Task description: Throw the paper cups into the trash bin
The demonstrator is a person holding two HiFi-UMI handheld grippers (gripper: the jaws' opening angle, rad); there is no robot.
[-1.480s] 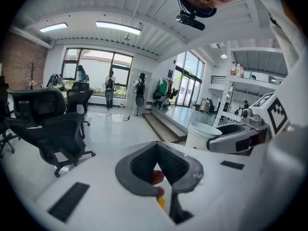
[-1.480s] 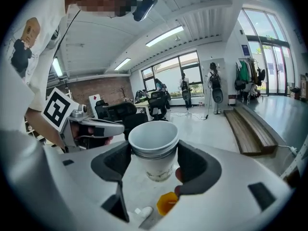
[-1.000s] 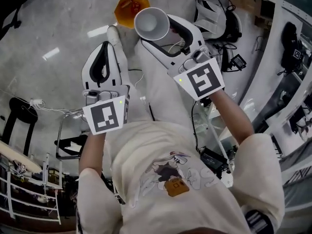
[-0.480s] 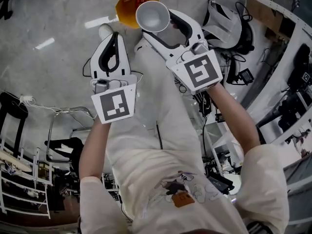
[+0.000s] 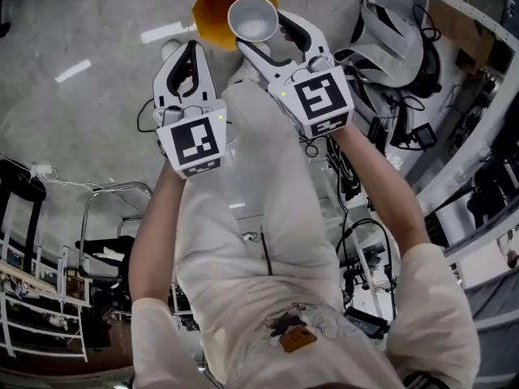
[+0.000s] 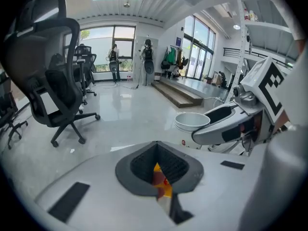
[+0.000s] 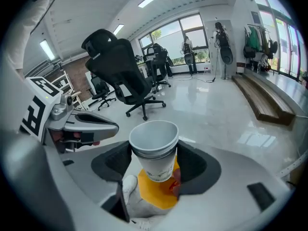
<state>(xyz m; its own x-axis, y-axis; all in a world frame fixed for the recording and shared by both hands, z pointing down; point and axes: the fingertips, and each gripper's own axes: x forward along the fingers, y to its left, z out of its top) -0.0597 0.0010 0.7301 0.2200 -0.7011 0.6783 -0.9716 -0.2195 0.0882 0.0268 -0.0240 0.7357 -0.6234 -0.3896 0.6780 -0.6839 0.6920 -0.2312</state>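
Note:
A white paper cup [image 5: 253,17] stands upright, mouth up, between the fingers of my right gripper [image 5: 266,32], which is shut on it. In the right gripper view the cup [image 7: 155,148] shows a doubled rim, like two nested cups. Under and just beyond it on the floor lies the orange trash bin [image 5: 217,0], which shows again below the cup in the right gripper view [image 7: 156,196]. My left gripper [image 5: 189,51] is beside the cup on the left, shut and holding nothing. A slice of the orange bin [image 6: 161,183] shows through its jaws.
The person's white shoe [image 7: 128,186] is next to the bin. Black bags, cables and gear [image 5: 397,47] crowd the floor to the right. A metal frame [image 5: 113,217] and a rack [image 5: 40,314] stand at the left. Black office chairs [image 6: 48,81] stand farther off.
Both grippers have moved forward toward the orange bin. The cup, still held by the right gripper, now overlaps the bin's rim in the head view.

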